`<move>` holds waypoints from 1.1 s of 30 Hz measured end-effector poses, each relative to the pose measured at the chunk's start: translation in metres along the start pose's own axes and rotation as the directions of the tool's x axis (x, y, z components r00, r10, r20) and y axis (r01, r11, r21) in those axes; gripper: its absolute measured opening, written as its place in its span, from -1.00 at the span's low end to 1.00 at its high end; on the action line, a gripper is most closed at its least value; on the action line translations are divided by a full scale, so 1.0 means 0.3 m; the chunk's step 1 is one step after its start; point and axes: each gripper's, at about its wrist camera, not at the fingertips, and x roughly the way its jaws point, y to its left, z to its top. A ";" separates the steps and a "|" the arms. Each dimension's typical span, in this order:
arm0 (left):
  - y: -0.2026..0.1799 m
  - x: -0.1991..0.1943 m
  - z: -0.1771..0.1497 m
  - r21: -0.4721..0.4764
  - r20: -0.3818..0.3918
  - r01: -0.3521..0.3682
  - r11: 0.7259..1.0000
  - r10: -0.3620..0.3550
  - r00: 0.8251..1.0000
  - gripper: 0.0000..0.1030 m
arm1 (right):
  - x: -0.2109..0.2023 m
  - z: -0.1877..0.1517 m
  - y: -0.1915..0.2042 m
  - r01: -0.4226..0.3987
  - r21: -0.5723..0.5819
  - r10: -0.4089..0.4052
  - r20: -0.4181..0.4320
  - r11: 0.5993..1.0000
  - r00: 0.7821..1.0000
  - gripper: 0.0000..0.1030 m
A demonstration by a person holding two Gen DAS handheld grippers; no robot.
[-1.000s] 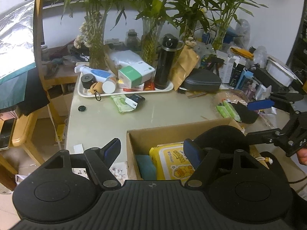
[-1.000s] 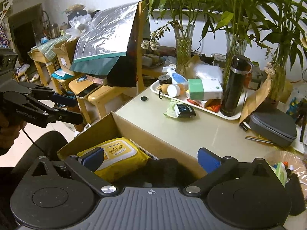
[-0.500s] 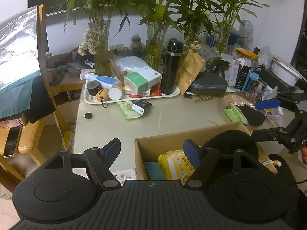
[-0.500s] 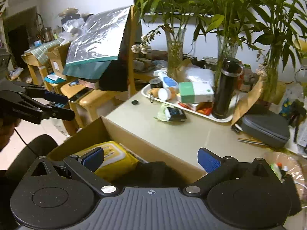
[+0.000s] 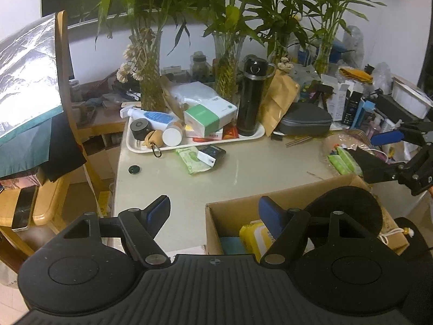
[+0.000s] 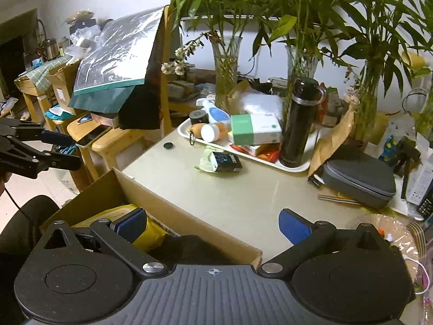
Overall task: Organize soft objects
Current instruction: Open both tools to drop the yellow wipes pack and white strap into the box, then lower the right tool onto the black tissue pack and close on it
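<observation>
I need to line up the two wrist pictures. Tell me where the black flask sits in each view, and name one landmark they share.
Left wrist view: the black flask stands upright at the right end of the white tray, upper centre of the picture.
Right wrist view: the flask stands at the tray's near right end, right of centre.
Shared landmark: the green-and-white box on the tray, left of the flask in both.

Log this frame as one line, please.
left tongs: open, empty | right tongs: open, empty | cardboard box: holds yellow wipes pack | green tissue pack: on table, outside box
</observation>
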 end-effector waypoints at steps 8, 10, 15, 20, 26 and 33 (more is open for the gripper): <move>0.037 0.030 0.009 -0.046 0.006 -0.003 0.999 0.004 1.000 0.39 | 0.042 0.017 -0.052 0.002 0.007 -0.002 -0.006 1.000 1.000 1.00; 0.048 0.039 0.013 -0.060 0.007 -0.002 0.998 0.002 1.000 0.39 | 0.055 0.019 -0.067 0.001 0.014 -0.001 -0.009 1.000 1.000 1.00; 0.066 0.064 0.020 -0.065 0.010 -0.019 0.998 0.019 1.000 0.39 | 0.095 0.027 -0.111 0.002 0.038 -0.002 -0.019 0.999 1.000 1.00; 0.084 0.090 0.025 -0.071 0.007 -0.023 0.997 0.024 1.000 0.39 | 0.138 0.041 -0.146 0.009 0.046 -0.008 -0.027 0.999 1.000 1.00; 0.096 0.121 0.025 -0.051 -0.001 -0.033 0.998 0.033 0.999 0.39 | 0.203 0.047 -0.163 -0.011 0.042 0.013 -0.036 0.999 0.999 1.00; 0.133 0.158 0.037 -0.064 -0.003 -0.038 0.997 0.037 0.999 0.39 | 0.274 0.078 -0.193 -0.047 0.013 0.048 -0.043 0.999 0.998 1.00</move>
